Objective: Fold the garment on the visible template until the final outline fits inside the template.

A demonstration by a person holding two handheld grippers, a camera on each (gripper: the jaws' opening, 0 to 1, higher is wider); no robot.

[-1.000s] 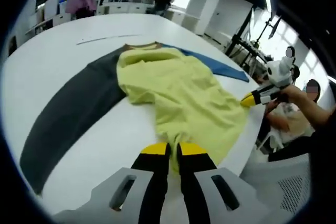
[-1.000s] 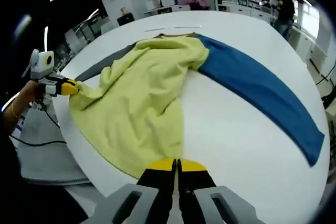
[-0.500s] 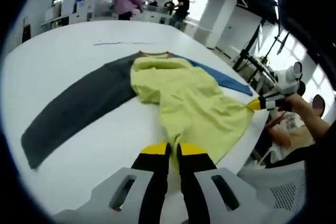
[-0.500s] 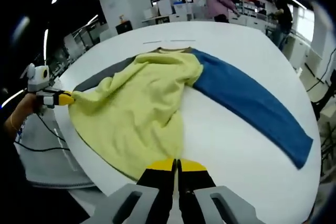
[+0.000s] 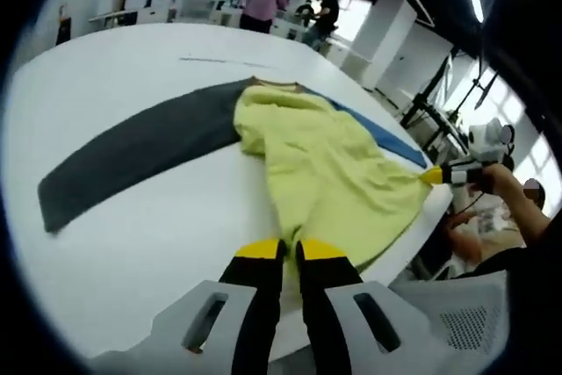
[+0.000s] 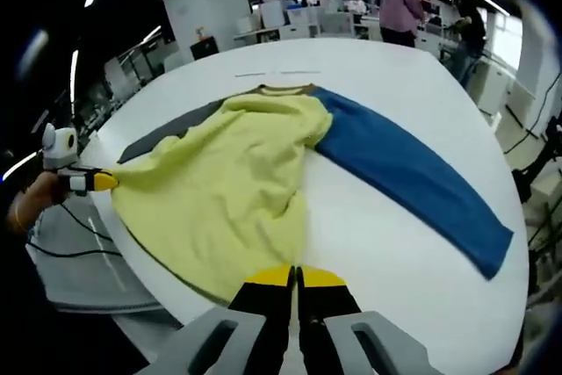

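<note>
My left tool [image 5: 290,252] is clamped on one hem corner of the garment [image 5: 329,160], and my right tool [image 6: 295,277] is clamped on the other — jaws together on the yellow cloth in both views. The garment lies on the white desk [image 5: 132,234], its yellow body bunched and pulled toward the near edge, the grey sleeve [image 5: 140,151] stretched flat to one side and the blue sleeve [image 6: 404,177] to the other (brown collar at the far end). Two people [image 6: 399,10] stand beyond the desk.
</note>
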